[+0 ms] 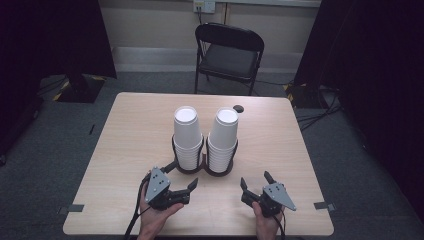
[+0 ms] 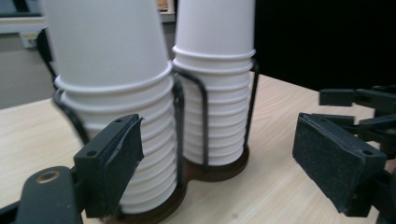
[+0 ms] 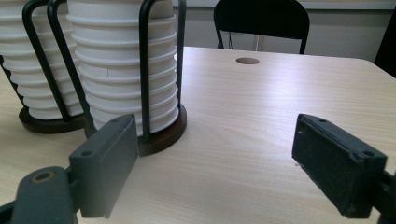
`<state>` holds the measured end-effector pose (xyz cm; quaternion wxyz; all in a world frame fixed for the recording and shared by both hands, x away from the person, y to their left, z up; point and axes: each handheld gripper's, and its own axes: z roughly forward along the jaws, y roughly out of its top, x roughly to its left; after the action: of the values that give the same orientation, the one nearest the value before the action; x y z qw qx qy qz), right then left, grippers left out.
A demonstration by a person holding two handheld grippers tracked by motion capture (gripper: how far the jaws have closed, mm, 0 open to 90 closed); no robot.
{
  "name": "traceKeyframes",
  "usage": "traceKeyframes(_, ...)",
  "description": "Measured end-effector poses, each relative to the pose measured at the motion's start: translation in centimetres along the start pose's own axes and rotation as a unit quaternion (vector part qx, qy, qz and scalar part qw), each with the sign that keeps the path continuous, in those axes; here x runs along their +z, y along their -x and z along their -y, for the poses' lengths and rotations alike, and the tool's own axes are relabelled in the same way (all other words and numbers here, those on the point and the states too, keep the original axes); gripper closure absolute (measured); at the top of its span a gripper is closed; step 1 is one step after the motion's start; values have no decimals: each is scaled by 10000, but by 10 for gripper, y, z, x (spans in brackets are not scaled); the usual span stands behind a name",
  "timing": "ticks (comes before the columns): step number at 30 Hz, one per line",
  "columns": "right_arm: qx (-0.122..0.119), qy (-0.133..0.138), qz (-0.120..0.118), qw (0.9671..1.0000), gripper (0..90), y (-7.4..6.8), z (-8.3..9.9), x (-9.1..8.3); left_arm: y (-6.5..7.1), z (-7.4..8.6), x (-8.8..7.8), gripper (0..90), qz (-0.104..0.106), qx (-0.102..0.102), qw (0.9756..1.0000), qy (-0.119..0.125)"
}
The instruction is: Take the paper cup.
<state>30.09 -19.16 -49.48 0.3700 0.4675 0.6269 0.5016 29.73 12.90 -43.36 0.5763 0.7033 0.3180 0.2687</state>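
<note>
Two tall stacks of upturned white paper cups stand side by side mid-table in a black wire holder [image 1: 204, 170] with a dark round base. In the high view the left stack [image 1: 187, 135] and the right stack [image 1: 223, 137] rise well above the wires. My left gripper [image 1: 181, 176] is just in front of the left stack, open, with nothing between its pads. In the left gripper view [image 2: 224, 158] its left pad [image 2: 114, 163] is close in front of the nearer stack [image 2: 112, 79]. My right gripper [image 1: 256, 180] is open and empty, to the right of the holder [image 3: 159, 130].
The wooden table [image 1: 125, 150] has a small dark round hole [image 1: 238, 108] near its far edge. A black folding chair [image 1: 229, 52] stands beyond it. Bare tabletop lies left and right of the holder. Tape marks sit at the front corners.
</note>
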Motion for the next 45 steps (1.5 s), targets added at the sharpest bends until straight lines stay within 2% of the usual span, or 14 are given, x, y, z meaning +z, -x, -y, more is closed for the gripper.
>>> traceKeyframes(8,103,53,46,9999,158,1,0,-1,0,-8,7,161,111,9,9999,-8)
traceKeyframes(18,52,41,42,10000,161,1,0,-1,2,-28,14,158,264,245,9993,71)
traceKeyframes(20,51,35,39,10000,163,1,0,-1,3,-32,16,158,267,257,9992,116)
traceKeyframes(22,54,25,36,10000,164,1,0,-1,4,-34,18,158,372,246,9989,155)
traceKeyframes(27,59,14,34,10000,171,1,0,0,4,-39,23,157,411,211,9988,189)
traceKeyframes(30,65,8,36,10000,172,1,0,0,3,-45,26,158,386,290,9986,208)
traceKeyframes(34,59,4,46,10000,174,1,0,0,6,-52,31,175,310,297,9987,258)
traceKeyframes(39,64,19,33,10000,175,1,0,0,10,-59,38,174,447,254,9981,352)
traceKeyframes(43,50,6,18,10000,174,0,0,0,12,-68,42,171,486,383,9975,338)
traceKeyframes(45,64,21,23,10000,175,1,0,-1,12,-72,44,162,496,365,9974,366)
